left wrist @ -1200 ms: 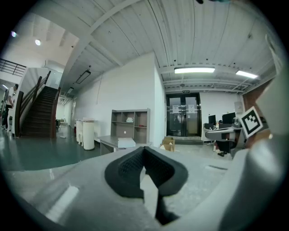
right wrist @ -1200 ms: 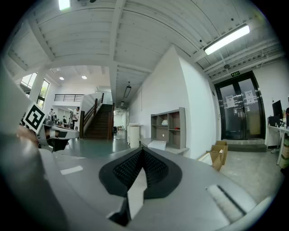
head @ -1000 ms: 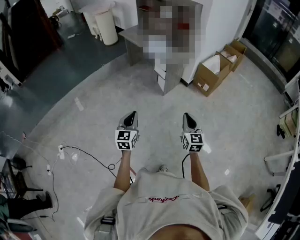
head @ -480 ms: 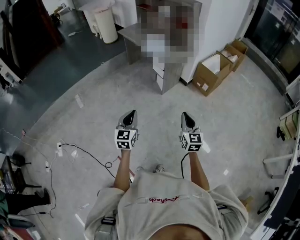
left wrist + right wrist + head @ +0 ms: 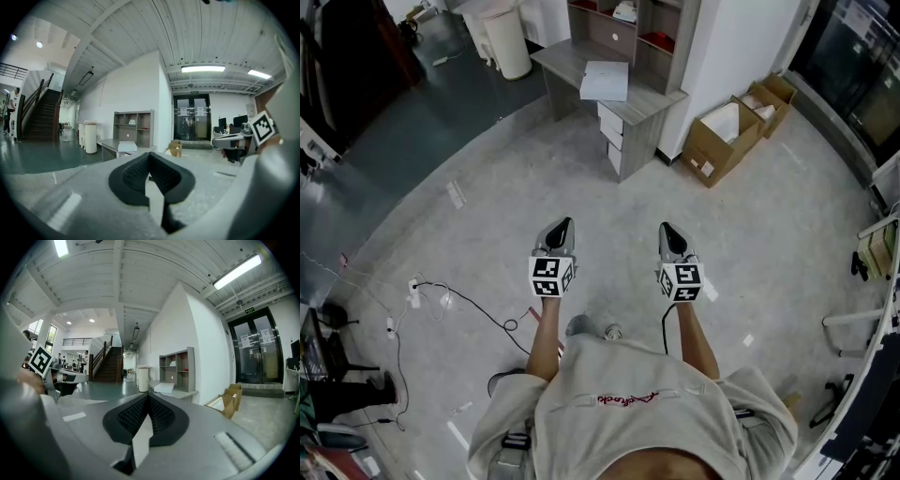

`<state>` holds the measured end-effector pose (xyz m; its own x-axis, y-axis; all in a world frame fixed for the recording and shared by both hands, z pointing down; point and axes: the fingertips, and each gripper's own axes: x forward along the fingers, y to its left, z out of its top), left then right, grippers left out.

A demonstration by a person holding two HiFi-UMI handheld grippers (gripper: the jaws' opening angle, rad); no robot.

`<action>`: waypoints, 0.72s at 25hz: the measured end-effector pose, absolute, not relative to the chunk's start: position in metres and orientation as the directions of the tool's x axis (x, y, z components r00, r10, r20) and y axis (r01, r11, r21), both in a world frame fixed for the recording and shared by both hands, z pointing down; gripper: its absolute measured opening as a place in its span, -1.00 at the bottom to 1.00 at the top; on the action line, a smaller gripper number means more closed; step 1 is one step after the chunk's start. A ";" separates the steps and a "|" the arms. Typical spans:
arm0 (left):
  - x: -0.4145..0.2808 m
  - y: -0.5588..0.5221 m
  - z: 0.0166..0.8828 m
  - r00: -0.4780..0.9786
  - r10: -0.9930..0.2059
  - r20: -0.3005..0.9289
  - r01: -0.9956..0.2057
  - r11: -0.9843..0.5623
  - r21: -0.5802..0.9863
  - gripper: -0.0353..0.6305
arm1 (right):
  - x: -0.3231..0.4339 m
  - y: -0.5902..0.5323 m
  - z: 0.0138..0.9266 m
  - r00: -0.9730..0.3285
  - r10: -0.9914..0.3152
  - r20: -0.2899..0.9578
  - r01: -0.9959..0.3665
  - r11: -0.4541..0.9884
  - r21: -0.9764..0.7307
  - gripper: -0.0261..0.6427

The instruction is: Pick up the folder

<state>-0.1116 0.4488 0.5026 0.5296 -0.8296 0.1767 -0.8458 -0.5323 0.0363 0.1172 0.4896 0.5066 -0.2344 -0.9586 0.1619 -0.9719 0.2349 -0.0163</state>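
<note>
Left gripper (image 5: 563, 228), lower centre of head view: jaws closed tip to tip, nothing between. Right gripper (image 5: 667, 231) beside it, jaws likewise pressed together, empty. Both held over pale speckled concrete floor (image 5: 750, 244), well apart from task thing. Flat white rectangular folder (image 5: 605, 81) lies on grey wooden desk (image 5: 562, 58), top centre of frame – beside grey shelf unit (image 5: 661, 28). Open brown cardboard boxes (image 5: 727, 141) upper right; tall white bin (image 5: 510, 49) upper left.

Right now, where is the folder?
In the head view the folder lies flat on the grey desk at top centre, in front of the shelf unit and left of the cardboard boxes.
</note>
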 end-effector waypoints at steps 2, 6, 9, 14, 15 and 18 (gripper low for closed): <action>-0.108 0.445 0.505 0.532 -0.828 0.178 -0.844 -0.535 0.037 -0.89 | 0.119 0.487 0.509 -0.236 -0.958 0.163 -0.971 0.237 -0.017 -0.90; -0.102 0.436 0.509 0.541 -0.822 0.181 -0.839 -0.543 0.039 -0.89 | 0.121 0.477 0.513 -0.237 -0.957 0.166 -0.971 0.237 -0.015 -0.90; -0.102 0.427 0.511 0.541 -0.821 0.183 -0.838 -0.543 0.043 -0.89 | 0.119 0.467 0.513 -0.240 -0.956 0.166 -0.970 0.241 -0.015 -0.90; -0.103 0.402 0.516 0.545 -0.819 0.179 -0.836 -0.546 0.048 -0.89 | 0.114 0.442 0.518 -0.242 -0.955 0.171 -0.970 0.244 -0.012 -0.90; -0.104 0.395 0.517 0.546 -0.819 0.177 -0.836 -0.546 0.049 -0.90 | 0.112 0.436 0.519 -0.244 -0.955 0.172 -0.969 0.246 -0.011 -0.90; -0.107 0.371 0.522 0.549 -0.817 0.174 -0.834 -0.549 0.054 -0.89 | 0.106 0.412 0.523 -0.251 -0.953 0.170 -0.967 0.254 -0.002 -0.90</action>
